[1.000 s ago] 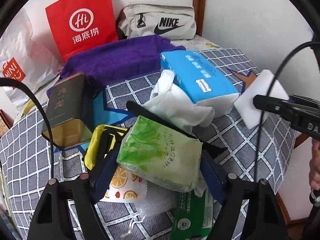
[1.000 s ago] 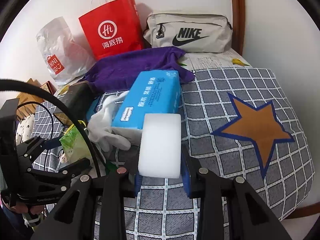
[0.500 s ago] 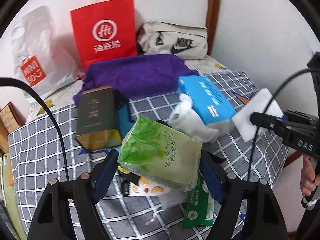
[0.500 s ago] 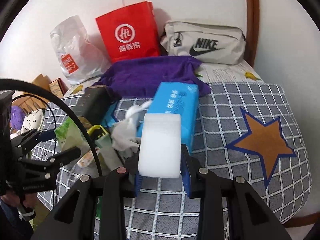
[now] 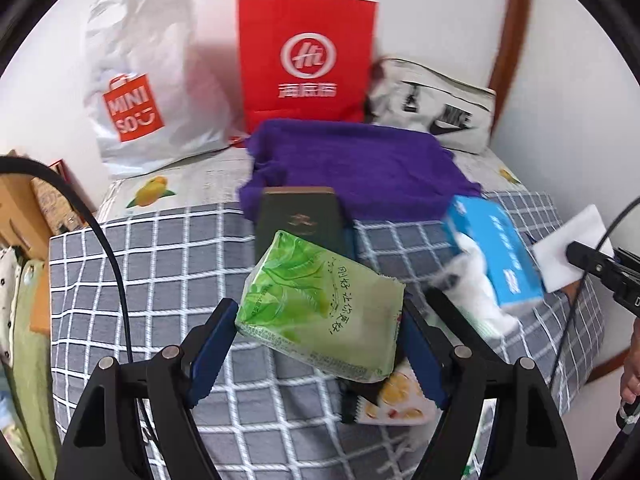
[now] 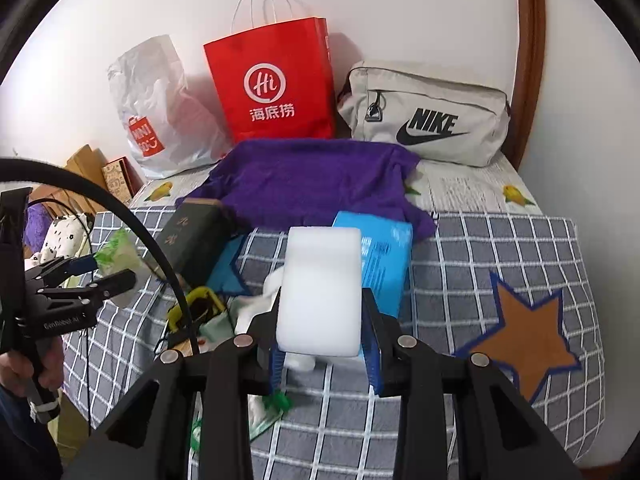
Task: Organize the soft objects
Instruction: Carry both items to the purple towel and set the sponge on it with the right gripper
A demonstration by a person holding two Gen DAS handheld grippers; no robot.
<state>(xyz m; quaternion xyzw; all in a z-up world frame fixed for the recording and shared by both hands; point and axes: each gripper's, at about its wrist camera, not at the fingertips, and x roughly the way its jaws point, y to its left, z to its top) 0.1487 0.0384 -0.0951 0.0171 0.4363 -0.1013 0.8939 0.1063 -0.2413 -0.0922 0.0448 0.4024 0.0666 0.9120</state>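
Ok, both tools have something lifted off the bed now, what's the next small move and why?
Probably carry them toward the bags at the wall. The left tool grips the green tissue pack and the right tool the white sponge, both clear of the clutter; the red paper bag stands upright beyond the purple towel.

Green tissue pack (image 5: 320, 304), white sponge (image 6: 320, 292), purple towel (image 6: 312, 178).
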